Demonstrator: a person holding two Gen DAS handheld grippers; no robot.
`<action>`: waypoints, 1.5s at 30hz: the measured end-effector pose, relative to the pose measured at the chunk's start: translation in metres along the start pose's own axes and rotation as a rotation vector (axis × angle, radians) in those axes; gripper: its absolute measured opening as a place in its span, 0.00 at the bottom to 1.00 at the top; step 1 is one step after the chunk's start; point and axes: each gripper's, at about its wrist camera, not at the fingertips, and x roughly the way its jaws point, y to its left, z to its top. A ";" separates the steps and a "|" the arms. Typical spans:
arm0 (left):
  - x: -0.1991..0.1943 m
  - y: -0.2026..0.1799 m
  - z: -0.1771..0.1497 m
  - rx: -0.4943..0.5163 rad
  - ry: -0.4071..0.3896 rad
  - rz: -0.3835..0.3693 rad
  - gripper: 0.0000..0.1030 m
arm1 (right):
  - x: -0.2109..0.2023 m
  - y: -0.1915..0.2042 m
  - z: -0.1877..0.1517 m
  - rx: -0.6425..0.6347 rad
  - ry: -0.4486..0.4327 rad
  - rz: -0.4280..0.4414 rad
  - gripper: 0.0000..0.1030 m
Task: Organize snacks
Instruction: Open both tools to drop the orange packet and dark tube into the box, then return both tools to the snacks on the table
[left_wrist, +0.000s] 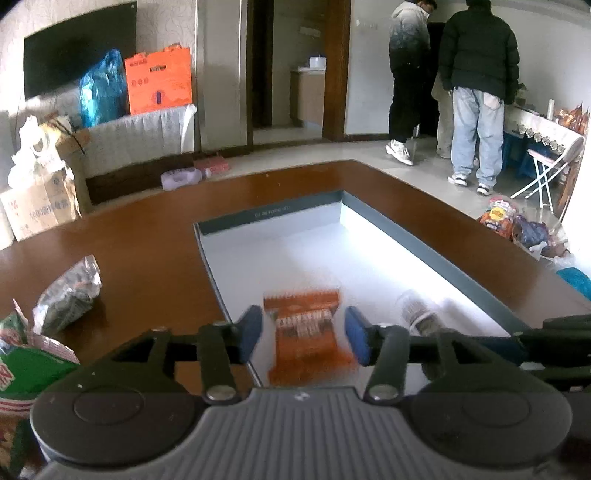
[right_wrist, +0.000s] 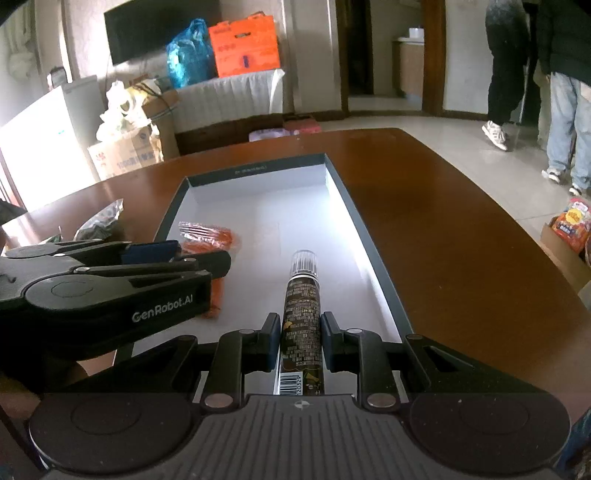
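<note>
A long shallow box with a grey rim and white floor lies on the brown table. An orange snack packet, blurred in the left wrist view, lies on the box floor near its left wall. My left gripper stands open around it, blue pads clear of its sides. My right gripper is shut on a dark printed tube with a clear cap. The tube points forward over the box floor by the right wall.
A silver foil packet and a green bag lie on the table left of the box. Two people stand at the back right. Cardboard boxes sit beyond the table's far left; snack bags lie on the floor at right.
</note>
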 end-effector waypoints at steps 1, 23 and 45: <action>-0.004 -0.001 0.000 0.004 -0.014 -0.001 0.63 | -0.001 0.001 0.001 -0.005 -0.010 -0.003 0.26; -0.144 0.036 -0.021 -0.084 -0.190 0.139 0.84 | -0.043 0.003 0.007 0.071 -0.291 0.020 0.82; -0.262 0.259 -0.154 -0.273 -0.098 0.634 0.84 | -0.032 0.257 -0.073 -0.898 -0.211 0.569 0.86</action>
